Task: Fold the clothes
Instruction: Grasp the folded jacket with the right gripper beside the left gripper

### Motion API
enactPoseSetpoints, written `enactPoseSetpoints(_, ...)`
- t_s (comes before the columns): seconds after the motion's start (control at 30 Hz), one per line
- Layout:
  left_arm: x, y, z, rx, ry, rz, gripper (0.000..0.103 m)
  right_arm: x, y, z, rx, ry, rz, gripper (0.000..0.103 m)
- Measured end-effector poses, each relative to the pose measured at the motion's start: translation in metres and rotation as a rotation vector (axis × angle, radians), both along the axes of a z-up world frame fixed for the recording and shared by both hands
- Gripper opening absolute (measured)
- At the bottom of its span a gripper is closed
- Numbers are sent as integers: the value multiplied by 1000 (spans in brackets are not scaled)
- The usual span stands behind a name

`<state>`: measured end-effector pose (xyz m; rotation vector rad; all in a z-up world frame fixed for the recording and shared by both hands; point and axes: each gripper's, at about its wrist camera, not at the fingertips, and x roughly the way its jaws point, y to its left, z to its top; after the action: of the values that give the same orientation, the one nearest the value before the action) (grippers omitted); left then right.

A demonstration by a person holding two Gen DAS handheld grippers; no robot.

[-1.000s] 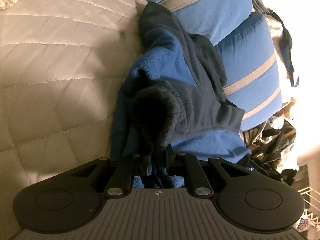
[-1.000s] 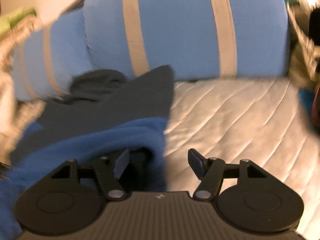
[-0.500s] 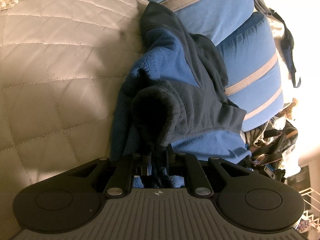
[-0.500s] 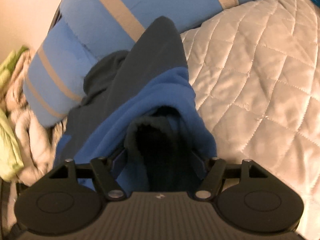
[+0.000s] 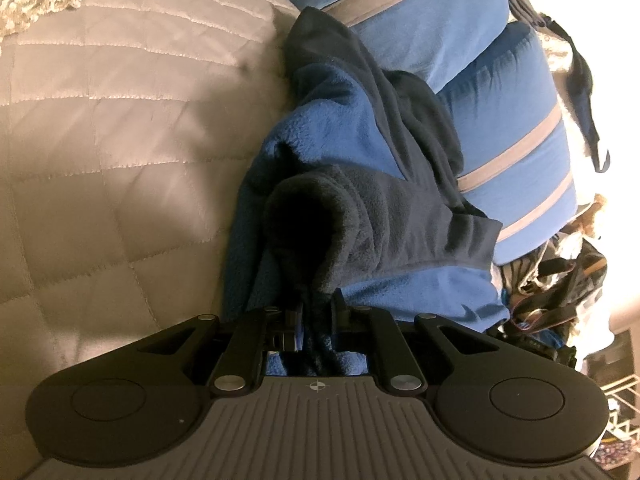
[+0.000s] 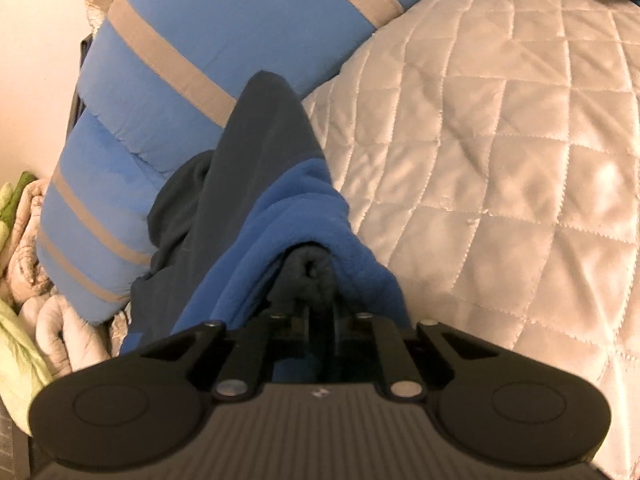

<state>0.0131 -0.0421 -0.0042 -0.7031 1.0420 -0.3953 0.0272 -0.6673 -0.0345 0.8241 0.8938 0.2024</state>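
Observation:
A blue and navy fleece jacket [image 5: 332, 140] lies bunched on the quilted beige bedspread [image 5: 100, 140], leaning against blue pillows. My left gripper [image 5: 318, 308] is shut on a dark fold at the jacket's near edge. In the right wrist view the same jacket [image 6: 280, 216] runs from the pillows down to my right gripper [image 6: 320, 312]. Its jaws are closing, with a rolled navy and blue fold pinched between them. Most of both fingertips is buried in the fabric.
Two blue pillows with grey stripes [image 6: 200, 20] [image 5: 500, 100] stand behind the jacket. Dark straps and bags [image 5: 560, 280] pile up at the bed's edge. Green and beige bedding [image 6: 24, 280] is heaped beside the pillows. Quilted bedspread [image 6: 500, 160] stretches to the side.
My right gripper rolled, sank onto the jacket's edge and went from wide open to closed on a fold. The left gripper kept its hold and stayed in place.

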Motion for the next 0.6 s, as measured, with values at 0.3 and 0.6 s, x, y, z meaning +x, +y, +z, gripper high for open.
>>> enactPoseSetpoints(0.3, -2, 5, 0, -38, 4, 19, 19, -5, 2, 12, -72, 16, 18, 55)
enactPoseSetpoints(0.6, -8, 10, 34, 26, -53, 62, 54, -29, -3, 55, -255, -62, 53, 92)
